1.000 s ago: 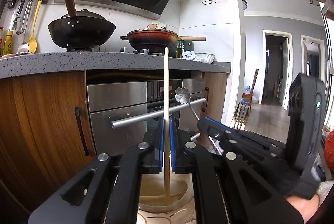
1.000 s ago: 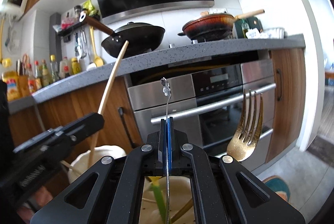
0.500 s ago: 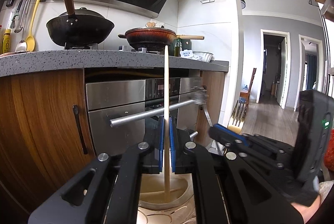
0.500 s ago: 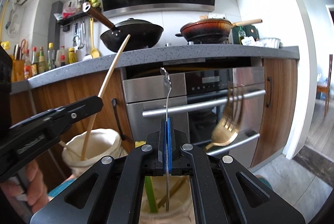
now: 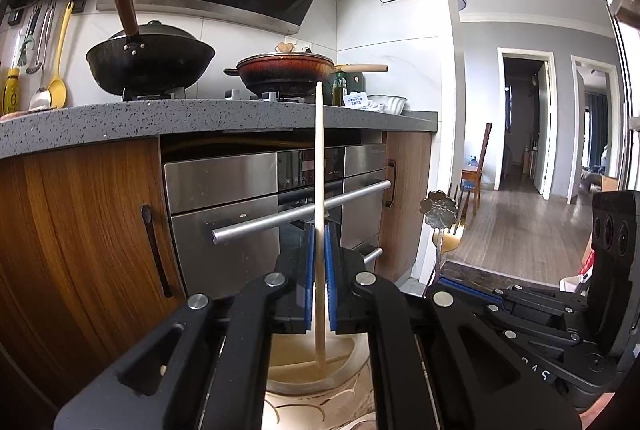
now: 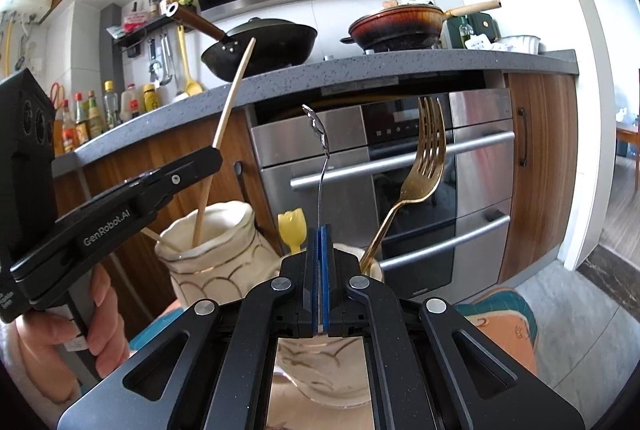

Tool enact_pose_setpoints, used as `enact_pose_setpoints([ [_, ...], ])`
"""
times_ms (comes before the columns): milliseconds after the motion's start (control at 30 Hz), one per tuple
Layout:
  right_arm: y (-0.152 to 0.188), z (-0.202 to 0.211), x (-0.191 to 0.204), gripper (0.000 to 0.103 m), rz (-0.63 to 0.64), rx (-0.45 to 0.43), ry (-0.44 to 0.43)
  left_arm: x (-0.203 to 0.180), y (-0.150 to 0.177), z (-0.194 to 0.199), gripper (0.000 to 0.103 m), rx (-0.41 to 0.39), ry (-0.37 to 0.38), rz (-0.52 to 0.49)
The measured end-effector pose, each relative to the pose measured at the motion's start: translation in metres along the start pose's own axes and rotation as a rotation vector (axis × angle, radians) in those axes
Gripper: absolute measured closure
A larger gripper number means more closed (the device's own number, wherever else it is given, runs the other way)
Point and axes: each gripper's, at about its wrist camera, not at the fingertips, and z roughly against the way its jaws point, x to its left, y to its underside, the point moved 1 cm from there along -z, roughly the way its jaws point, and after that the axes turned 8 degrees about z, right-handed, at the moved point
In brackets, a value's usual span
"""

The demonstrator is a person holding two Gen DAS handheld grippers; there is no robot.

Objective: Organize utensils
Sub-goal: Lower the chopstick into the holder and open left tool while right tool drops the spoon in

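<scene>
Gripping upright chopstick (image 5: pixel 319 165) (left hand-held gripper (image 5: pixel 319 272)), right hand-held gripper (image 6: pixel 320 278) pinching spoon (image 6: pixel 322 165).

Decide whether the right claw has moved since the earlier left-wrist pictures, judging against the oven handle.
Yes. The right claw and its flower-topped spoon have shifted rightward, from in front of the oven handle to clear of its right end.

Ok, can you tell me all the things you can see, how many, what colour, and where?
Wooden stick: one, pale, in left gripper, end in holder.
Metal utensil: one, silver, flower-topped, in right gripper.
Fork: one, gold, leaning in near holder.
Holders: two, cream, gold-lined, below grippers.
Yellow utensil: one, between holders.
Wok: one, black, on stove.
Pan: one, reddish-brown, on stove.
Oven: one, steel, under countertop.
Left gripper: black, shut.
Right gripper: black, shut.
</scene>
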Motion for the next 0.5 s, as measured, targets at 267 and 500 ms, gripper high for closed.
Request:
enact_pose_setpoints([
  [267, 0.003, 0.000, -0.001, 0.101, -0.019, 0.015, -0.005, -0.005, 0.002, 0.002, 0.085, 0.006, -0.021, -0.039],
  [500, 0.003, -0.002, -0.004, 0.101, -0.039, 0.025, -0.018, 0.010, 0.001, 0.010, 0.067, -0.013, -0.021, 0.025],
])
